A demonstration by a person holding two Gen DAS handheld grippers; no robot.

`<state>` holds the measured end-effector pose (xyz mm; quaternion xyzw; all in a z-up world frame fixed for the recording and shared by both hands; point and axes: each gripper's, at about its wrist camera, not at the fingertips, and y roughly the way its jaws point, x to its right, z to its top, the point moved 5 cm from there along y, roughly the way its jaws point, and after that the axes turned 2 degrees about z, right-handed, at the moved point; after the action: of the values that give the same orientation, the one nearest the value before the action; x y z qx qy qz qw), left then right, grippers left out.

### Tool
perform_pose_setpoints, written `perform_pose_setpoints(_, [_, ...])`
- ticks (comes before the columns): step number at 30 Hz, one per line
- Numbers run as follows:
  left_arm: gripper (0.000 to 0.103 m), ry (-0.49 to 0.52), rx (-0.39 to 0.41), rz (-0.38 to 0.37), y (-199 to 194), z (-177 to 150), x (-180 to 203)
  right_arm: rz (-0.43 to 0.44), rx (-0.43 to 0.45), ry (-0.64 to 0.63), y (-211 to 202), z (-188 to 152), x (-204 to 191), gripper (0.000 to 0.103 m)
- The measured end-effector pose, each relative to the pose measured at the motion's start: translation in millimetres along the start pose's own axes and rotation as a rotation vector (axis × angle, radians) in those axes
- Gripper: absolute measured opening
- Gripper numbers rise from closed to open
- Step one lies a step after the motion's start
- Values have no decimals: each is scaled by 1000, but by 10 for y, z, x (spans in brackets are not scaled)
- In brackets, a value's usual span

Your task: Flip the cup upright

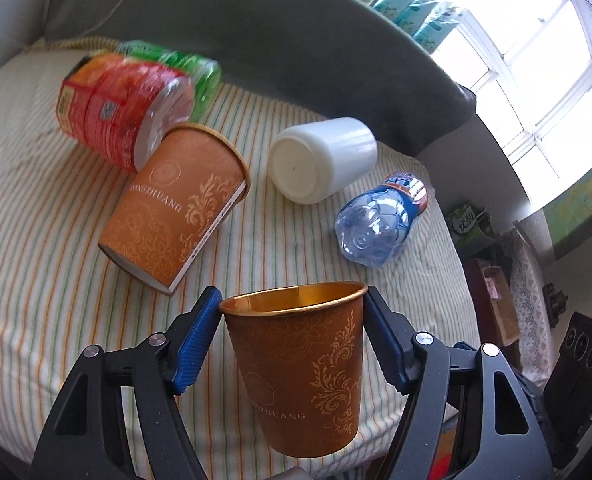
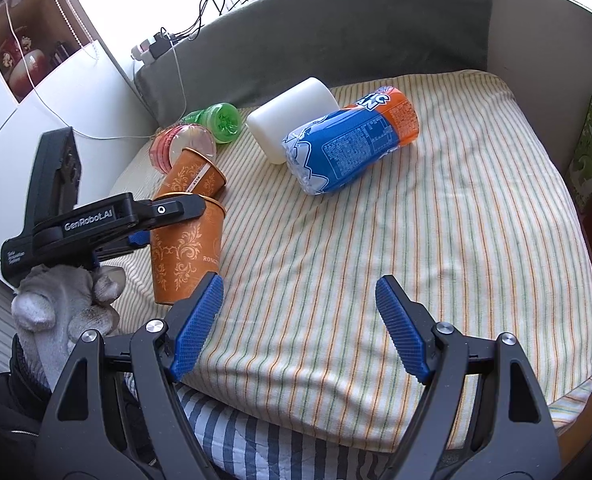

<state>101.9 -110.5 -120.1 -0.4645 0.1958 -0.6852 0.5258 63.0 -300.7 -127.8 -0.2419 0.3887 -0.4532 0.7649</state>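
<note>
An orange paper cup stands mouth up between my left gripper's blue pads, which grip its rim. In the right wrist view the same cup rests upright on the striped cloth with the left gripper around its top. A second orange cup lies on its side behind it, also in the right wrist view. My right gripper is open and empty over the cloth, to the right of the held cup.
A white cup lies on its side. A blue-labelled bottle, a red-labelled bottle and a green bottle also lie on the striped cloth. A grey cushion back bounds the far side.
</note>
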Motion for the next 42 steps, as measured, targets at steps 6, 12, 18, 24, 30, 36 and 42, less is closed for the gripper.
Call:
perform_pose_setpoints(6, [71, 136, 109, 65, -18, 64, 172, -1, 6, 6, 2, 2, -5, 81])
perform_pose_setpoints(12, [71, 234, 199, 128, 54, 120, 218, -14, 15, 10, -7, -8, -1, 81])
perform_pose_setpoints(18, [71, 300, 256, 156, 86, 3, 277, -23, 22, 18, -18, -8, 34, 81])
perform_pose_setpoints(24, [71, 314, 280, 153, -20, -74, 249, -28, 38, 12, -47, 5, 2, 81])
perform_pose_setpoints(30, [71, 323, 287, 143, -145, -171, 233, -34, 51, -6, -73, 8, -67, 81])
perform_pose_setpoints(36, [71, 317, 258, 111, -201, -295, 223, -48, 63, -24, -102, 2, -148, 81])
perform_pose_setpoints(42, [71, 323, 237, 101, -173, -419, 202, -78, 88, -44, -157, -10, -225, 81])
